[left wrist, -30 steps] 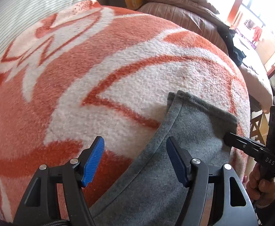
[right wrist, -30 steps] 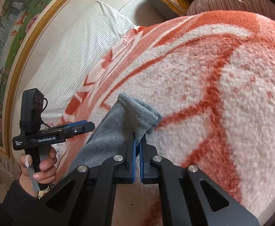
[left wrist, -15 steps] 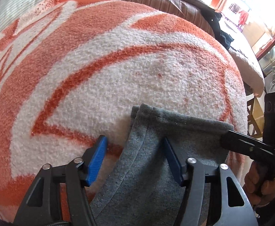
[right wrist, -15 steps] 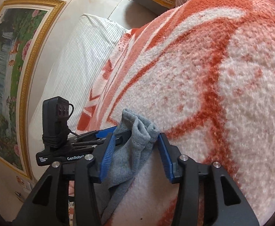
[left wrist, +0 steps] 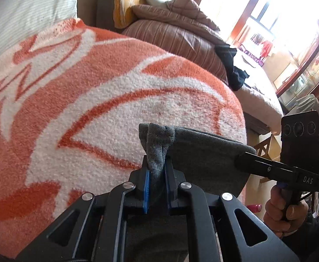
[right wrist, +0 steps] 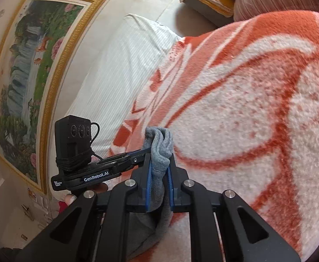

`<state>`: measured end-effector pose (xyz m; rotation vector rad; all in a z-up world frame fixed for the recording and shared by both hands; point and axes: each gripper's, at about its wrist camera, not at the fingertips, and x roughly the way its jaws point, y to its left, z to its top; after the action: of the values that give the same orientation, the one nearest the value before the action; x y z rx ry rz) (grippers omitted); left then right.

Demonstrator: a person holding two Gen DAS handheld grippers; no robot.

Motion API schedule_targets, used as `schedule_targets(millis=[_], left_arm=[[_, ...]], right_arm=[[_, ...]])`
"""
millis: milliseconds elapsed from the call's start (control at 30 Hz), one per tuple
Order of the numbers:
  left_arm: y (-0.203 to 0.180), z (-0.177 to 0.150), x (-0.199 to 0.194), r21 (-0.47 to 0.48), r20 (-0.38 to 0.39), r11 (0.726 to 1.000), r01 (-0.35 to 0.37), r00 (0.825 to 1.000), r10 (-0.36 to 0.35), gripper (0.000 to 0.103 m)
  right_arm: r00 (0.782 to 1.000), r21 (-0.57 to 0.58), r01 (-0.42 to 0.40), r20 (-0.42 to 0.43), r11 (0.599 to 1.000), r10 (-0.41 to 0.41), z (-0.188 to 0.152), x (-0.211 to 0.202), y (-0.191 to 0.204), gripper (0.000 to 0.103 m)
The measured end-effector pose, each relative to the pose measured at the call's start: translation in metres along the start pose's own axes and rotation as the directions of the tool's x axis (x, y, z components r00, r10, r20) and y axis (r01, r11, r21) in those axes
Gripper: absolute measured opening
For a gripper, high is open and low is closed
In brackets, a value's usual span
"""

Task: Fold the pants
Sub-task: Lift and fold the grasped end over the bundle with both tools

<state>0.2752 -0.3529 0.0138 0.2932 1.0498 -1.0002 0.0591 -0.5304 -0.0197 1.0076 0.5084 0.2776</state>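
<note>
Grey pants lie on an orange and white blanket, with the edge of one end lifted off it. My left gripper is closing, its blue pads pressed on the bunched left corner of that edge. In the right wrist view my right gripper is closing too, and it pinches the other corner of the grey pants. Each gripper shows in the other's view: the right gripper at the cloth's right corner, the left gripper just left of the bunch. The rest of the pants hangs below the frames, hidden.
A striped white sheet covers the bed beyond the blanket. A gold-framed painting hangs on the wall. Brown quilts are piled at the far end. A wooden chair and shelves stand past the bed's right edge.
The left jaws went from wide open to shut on the pants' corner. The right jaws opened, then shut on a thicker bunch. Both grippers rose and lifted the edge.
</note>
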Motion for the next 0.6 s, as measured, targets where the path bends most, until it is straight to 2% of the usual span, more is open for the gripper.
schedule_targets(millis=[167, 300, 400, 500, 600], left_arm=[[0.005, -0.02, -0.068, -0.042, 0.123, 0.999, 0.028, 0.992, -0.023, 0.009], [0.017, -0.052, -0.118, -0.107, 0.204, 0.993, 0.051, 0.979, -0.028, 0.009], [0.024, -0.081, -0.149, -0.145, 0.257, 0.988, 0.053, 0.966, -0.014, 0.009], [0.034, -0.114, -0.173, -0.187, 0.3, 0.981, 0.054, 0.954, 0.005, 0.009], [0.044, -0.147, -0.187, -0.238, 0.328, 0.97, 0.051, 0.944, 0.031, 0.009]], right_arm=[[0.994, -0.086, -0.108, -0.032, 0.99, 0.105, -0.009, -0.002, 0.058, 0.014], [0.978, -0.152, -0.197, -0.098, 0.969, 0.184, -0.03, 0.006, 0.103, 0.014], [0.956, -0.167, -0.272, -0.157, 0.948, 0.247, -0.051, 0.017, 0.128, 0.014], [0.922, -0.15, -0.346, -0.237, 0.926, 0.306, -0.074, 0.036, 0.145, 0.014], [0.893, -0.131, -0.384, -0.305, 0.914, 0.331, -0.096, 0.054, 0.158, 0.014]])
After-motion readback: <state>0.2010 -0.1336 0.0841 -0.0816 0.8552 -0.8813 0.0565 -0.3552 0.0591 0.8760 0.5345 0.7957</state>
